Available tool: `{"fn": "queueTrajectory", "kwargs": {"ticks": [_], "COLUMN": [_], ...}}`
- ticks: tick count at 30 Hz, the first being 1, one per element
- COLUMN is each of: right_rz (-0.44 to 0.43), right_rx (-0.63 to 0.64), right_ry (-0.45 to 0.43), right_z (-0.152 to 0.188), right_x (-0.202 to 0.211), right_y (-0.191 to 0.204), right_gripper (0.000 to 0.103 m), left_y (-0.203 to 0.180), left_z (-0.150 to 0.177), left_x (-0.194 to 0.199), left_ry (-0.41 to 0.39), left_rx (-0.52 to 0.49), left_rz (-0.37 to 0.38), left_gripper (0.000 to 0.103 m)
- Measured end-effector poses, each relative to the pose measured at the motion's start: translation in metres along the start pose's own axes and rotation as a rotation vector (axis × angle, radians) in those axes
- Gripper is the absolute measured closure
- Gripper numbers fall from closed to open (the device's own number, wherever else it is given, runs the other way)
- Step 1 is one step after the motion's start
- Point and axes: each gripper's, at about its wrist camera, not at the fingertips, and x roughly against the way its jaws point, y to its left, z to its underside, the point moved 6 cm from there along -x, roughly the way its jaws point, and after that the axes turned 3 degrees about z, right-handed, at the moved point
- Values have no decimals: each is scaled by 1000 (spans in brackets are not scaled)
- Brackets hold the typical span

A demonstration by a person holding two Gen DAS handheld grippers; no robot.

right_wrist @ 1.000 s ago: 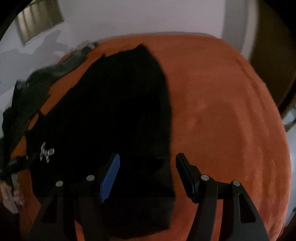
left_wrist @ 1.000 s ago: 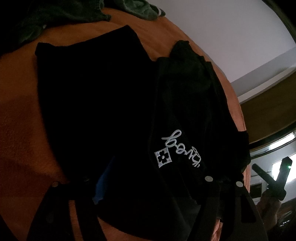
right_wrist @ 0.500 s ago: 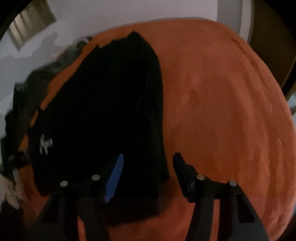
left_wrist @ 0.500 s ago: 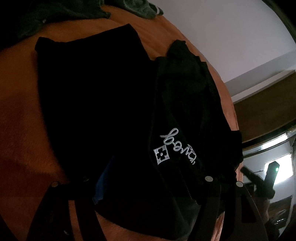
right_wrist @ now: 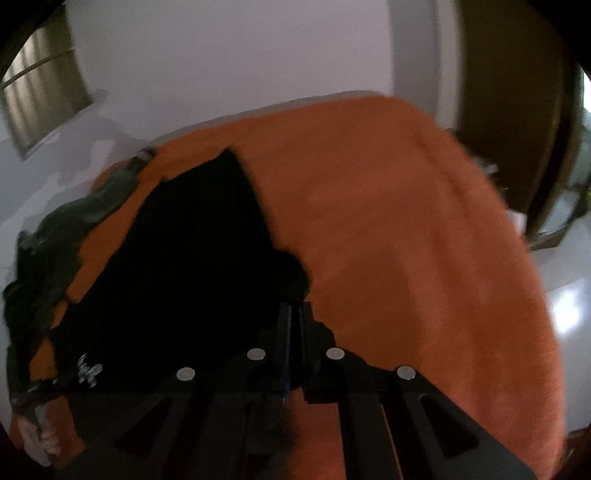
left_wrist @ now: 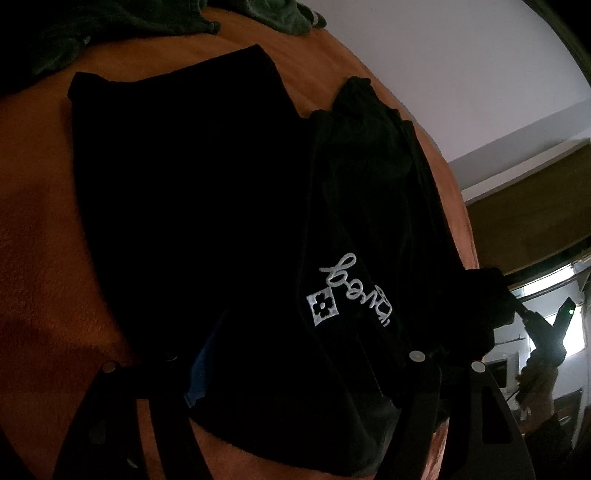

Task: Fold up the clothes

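Note:
A black garment (left_wrist: 192,192) with a white embroidered logo (left_wrist: 347,291) lies on an orange blanket (left_wrist: 40,229). Black cloth drapes over my left gripper (left_wrist: 295,354) and hides its fingertips, so its state does not show. In the right wrist view the same garment (right_wrist: 192,258) spreads to the left. My right gripper (right_wrist: 294,321) is shut on the garment's near right edge. The logo (right_wrist: 86,373) shows at the lower left there.
A pile of dark green clothes (left_wrist: 110,26) lies at the far edge of the blanket, also at the left in the right wrist view (right_wrist: 59,236). White walls stand behind the blanket. A wooden door (right_wrist: 517,92) is to the right.
My right gripper has closed from wide open onto the garment's edge and lifted, tilting the view upward. The left view has barely changed.

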Motion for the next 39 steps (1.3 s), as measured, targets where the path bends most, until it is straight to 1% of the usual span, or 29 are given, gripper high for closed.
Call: {"fn": "queueTrajectory", "kwargs": {"ticks": [3, 6, 8, 10, 12, 14, 15, 16, 17, 18, 20, 21, 23, 24, 27, 28, 29, 31, 32, 33, 34, 36, 39], "right_rz": [70, 154, 189, 197, 182, 162, 149, 134, 128, 132, 133, 129, 91, 94, 151, 145, 125, 80, 61, 46, 25, -28, -150], "right_rx": [-44, -17, -9, -17, -41, -72, -97, -127, -159, -197, -315, -353, -383, -369, -293, -297, -314, -339, -344, -341, -350, -385, -526], "right_ry": [16, 55, 101, 161, 210, 251, 256, 256, 250, 236, 180, 167, 161, 166, 190, 199, 210, 222, 227, 237, 250, 279, 296], "right_z": [-16, -22, -18, -9, 1, 10, 13, 14, 15, 14, 15, 19, 27, 30, 39, 40, 41, 43, 43, 43, 45, 50, 64], "right_x": [-1, -13, -28, -45, -59, -69, -69, -69, -66, -60, -42, -37, -31, -31, -36, -40, -46, -55, -59, -64, -68, -73, -71], "right_y": [-39, -67, -79, -85, -86, -86, -88, -90, -93, -102, -123, -129, -134, -135, -136, -135, -134, -127, -123, -118, -113, -103, -97], "right_gripper": [100, 100, 100, 99, 99, 90, 76, 59, 53, 49, 46, 46, 46, 46, 46, 47, 50, 60, 62, 68, 71, 71, 72], "left_y": [1, 2, 2, 1, 1, 0, -1, -1, -1, -2, -3, -3, -4, -4, -5, -6, -7, -8, -8, -7, -7, -7, -6], "left_z": [0, -1, -1, -1, -1, 0, -1, -1, -1, -1, 0, -1, 0, 0, 1, 1, 2, 2, 1, 1, 1, 2, 2], "left_x": [0, -1, -2, -3, -4, -4, -4, -3, -3, -2, -1, -1, -2, -2, -3, -3, -3, -4, -4, -5, -5, -5, -5], "left_ry": [3, 4, 4, 3, 3, 3, 4, 6, 7, 7, 7, 7, 7, 7, 6, 6, 7, 7, 7, 7, 7, 7, 6], "left_rx": [1, 3, 0, -4, -10, -15, -16, -17, -17, -17, -17, -16, -16, -17, -22, -24, -26, -26, -24, -24, -24, -30, -32], "left_rz": [4, 5, 0, -5, -11, -13, -11, -9, -7, -4, 2, 4, 6, 5, 0, -2, -4, -4, -4, -3, -3, -4, -8], "left_gripper": [31, 31, 31, 31, 30, 30, 30, 30, 30, 30, 30, 30, 30, 30, 30, 30, 30, 30, 30, 30, 30, 30, 30]}}
